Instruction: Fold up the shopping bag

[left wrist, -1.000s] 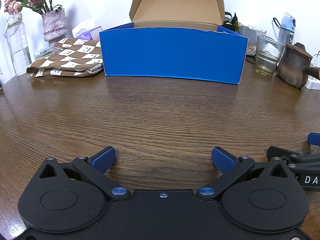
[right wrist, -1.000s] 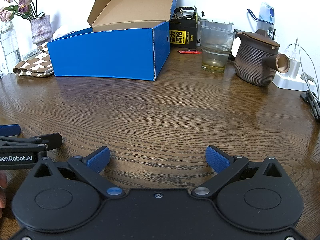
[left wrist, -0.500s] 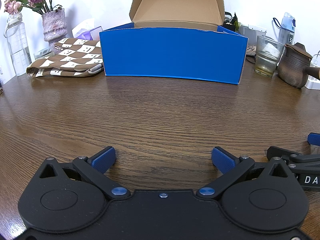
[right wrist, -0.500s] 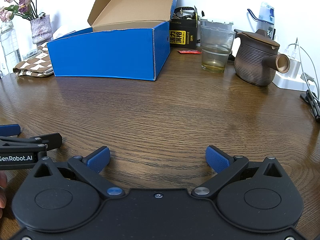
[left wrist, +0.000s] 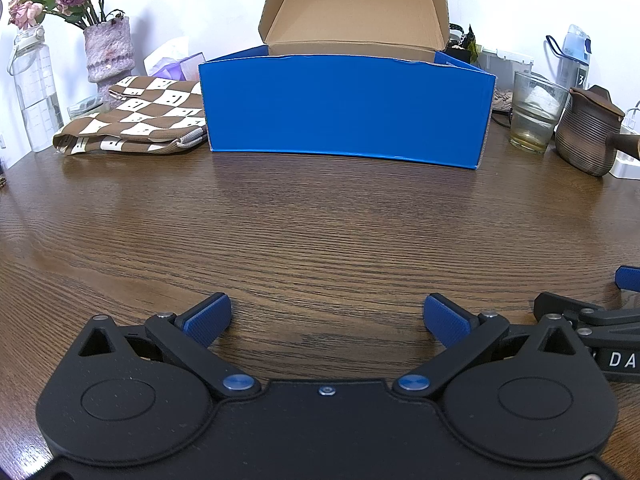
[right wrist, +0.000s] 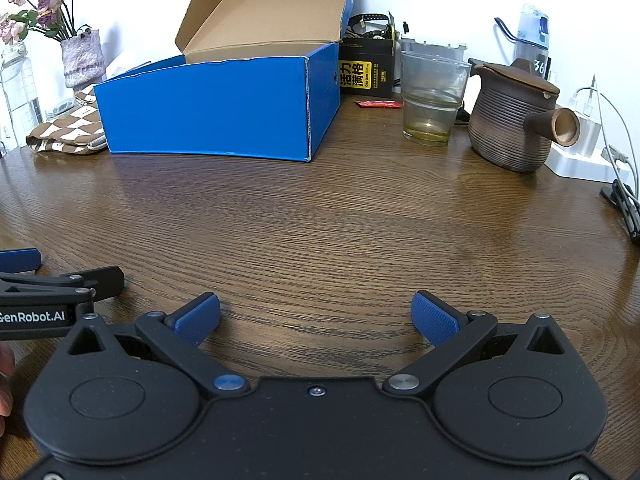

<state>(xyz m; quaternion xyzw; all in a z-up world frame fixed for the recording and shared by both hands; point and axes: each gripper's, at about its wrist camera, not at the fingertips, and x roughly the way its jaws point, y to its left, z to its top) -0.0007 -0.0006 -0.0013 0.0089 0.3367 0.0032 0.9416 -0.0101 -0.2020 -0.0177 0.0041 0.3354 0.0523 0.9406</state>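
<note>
The brown-and-white checkered shopping bag (left wrist: 136, 118) lies folded flat at the far left of the wooden table (left wrist: 320, 232), beside a blue box; in the right wrist view only part of the bag (right wrist: 66, 134) shows past the box. My left gripper (left wrist: 326, 318) rests low over the near table edge, open, with nothing between its blue pads. My right gripper (right wrist: 316, 316) sits alongside it to the right, also open and empty. Both are far from the bag.
An open blue cardboard box (left wrist: 344, 112) stands mid-table at the back. A vase of flowers (left wrist: 108, 48) and a water bottle (left wrist: 34, 88) are behind the bag. At right stand a drinking glass (right wrist: 432, 100), a brown ribbed teapot (right wrist: 516, 120), a white power strip (right wrist: 588, 156) and cables.
</note>
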